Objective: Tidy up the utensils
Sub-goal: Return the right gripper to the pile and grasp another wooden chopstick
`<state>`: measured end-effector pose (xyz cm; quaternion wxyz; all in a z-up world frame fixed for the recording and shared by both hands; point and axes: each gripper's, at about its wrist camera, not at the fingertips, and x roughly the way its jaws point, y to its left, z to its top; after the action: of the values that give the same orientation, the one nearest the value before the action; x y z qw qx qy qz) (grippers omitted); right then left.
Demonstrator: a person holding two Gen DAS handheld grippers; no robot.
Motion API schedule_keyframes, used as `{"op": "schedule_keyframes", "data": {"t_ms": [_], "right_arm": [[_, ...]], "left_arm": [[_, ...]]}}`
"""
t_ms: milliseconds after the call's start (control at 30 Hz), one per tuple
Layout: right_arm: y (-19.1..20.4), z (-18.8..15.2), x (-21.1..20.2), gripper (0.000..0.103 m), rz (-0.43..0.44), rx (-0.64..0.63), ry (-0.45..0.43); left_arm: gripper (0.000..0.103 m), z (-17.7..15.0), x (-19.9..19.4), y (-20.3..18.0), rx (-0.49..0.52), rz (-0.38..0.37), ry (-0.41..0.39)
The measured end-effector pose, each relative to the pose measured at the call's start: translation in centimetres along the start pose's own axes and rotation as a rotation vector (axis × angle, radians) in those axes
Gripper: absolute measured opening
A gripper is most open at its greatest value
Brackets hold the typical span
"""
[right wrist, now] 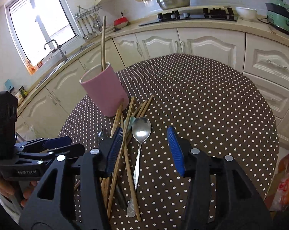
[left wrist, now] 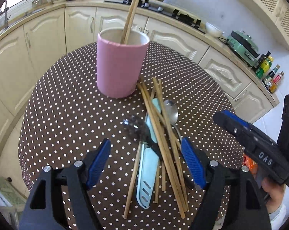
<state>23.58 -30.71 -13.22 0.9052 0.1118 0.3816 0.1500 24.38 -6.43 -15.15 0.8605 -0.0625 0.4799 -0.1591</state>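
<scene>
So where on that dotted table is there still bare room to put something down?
The tablecloth lies bare right of the metal spoon out to the far rim, and left of the pink cup and black spoon. It is crowded in the middle: chopsticks, a pale blue knife and both spoons piled below the cup.

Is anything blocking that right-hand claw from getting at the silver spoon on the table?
Nothing visible lies on top of the silver spoon at its bowl or upper handle, and the right gripper hangs open above it. Loose chopsticks crowd its left side, and one crosses near the handle's lower end, so that end is less free.
</scene>
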Motion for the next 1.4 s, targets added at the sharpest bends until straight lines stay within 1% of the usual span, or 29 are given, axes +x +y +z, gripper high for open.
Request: {"op": "schedule_keyframes", "data": {"t_ms": [167, 267, 333, 367, 400, 500, 567, 600, 633, 700, 800, 833, 900, 967, 1133, 1200, 1400], "right_arm": [[0.9, -0.4, 2.6, 0.049, 0.056, -0.018, 0.1], [1.5, -0.2, 4.2, 0.048, 0.066, -0.018, 0.14], [1.9, -0.1, 5.0, 0.041, 0.075, -0.02, 0.156], [2.1, 0.0, 5.4, 0.04, 0.071, -0.025, 0.16], [2.3, 0.2, 5.7, 0.035, 0.068, -0.028, 0.165], [2.8, 0.2, 6.5, 0.034, 0.059, -0.036, 0.188], [2.8, 0.4, 7.1, 0.032, 0.057, -0.033, 0.201], [2.8, 0.5, 7.3, 0.025, 0.067, -0.03, 0.206], [2.7, 0.6, 7.5, 0.016, 0.072, -0.027, 0.208], [2.5, 0.7, 7.5, 0.01, 0.076, -0.024, 0.203], [1.8, 0.9, 7.4, 0.009, 0.086, -0.011, 0.199], [1.2, 0.9, 7.1, 0.008, 0.086, -0.006, 0.198], [0.3, 0.8, 6.6, 0.008, 0.098, 0.014, 0.192], [-0.4, 0.7, 6.2, 0.008, 0.096, 0.024, 0.186], [-1.6, 0.4, 5.4, 0.008, 0.117, 0.05, 0.181], [-1.9, 0.4, 5.3, 0.008, 0.125, 0.052, 0.18], [-2.2, 0.4, 5.4, 0.008, 0.135, 0.049, 0.193]], "left_arm": [[0.074, -0.2, 0.3, 1.5, -0.078, -0.02, 0.007], [0.074, 0.0, 0.2, 2.2, -0.099, -0.015, 0.006], [0.074, 0.0, 0.0, 2.6, -0.104, -0.016, 0.003], [0.074, 0.1, -0.2, 2.8, -0.109, -0.016, 0.003], [0.074, 0.1, -0.2, 2.9, -0.111, -0.02, 0.003], [0.074, 0.4, -0.2, 3.1, -0.119, -0.036, 0.009], [0.074, 0.6, 0.0, 3.1, -0.123, -0.052, 0.019], [0.074, 0.7, 0.1, 3.0, -0.121, -0.055, 0.021], [0.074, 0.8, 0.2, 2.9, -0.12, -0.055, 0.023], [0.074, 1.1, 0.4, 2.6, -0.115, -0.063, 0.027], [0.071, 1.8, 1.0, 2.0, -0.106, -0.067, 0.036], [0.066, 2.0, 1.3, 1.7, -0.102, -0.07, 0.044], [0.062, 2.5, 2.1, 1.0, -0.09, -0.07, 0.061], [0.054, 2.9, 2.8, 0.4, -0.076, -0.06, 0.081], [0.045, 3.5, 4.5, -0.7, -0.026, 0.009, 0.119], [0.044, 3.6, 5.0, -1.0, -0.016, 0.014, 0.129], [0.041, 4.1, 5.9, -2.1, 0.029, 0.096, 0.128]]}}
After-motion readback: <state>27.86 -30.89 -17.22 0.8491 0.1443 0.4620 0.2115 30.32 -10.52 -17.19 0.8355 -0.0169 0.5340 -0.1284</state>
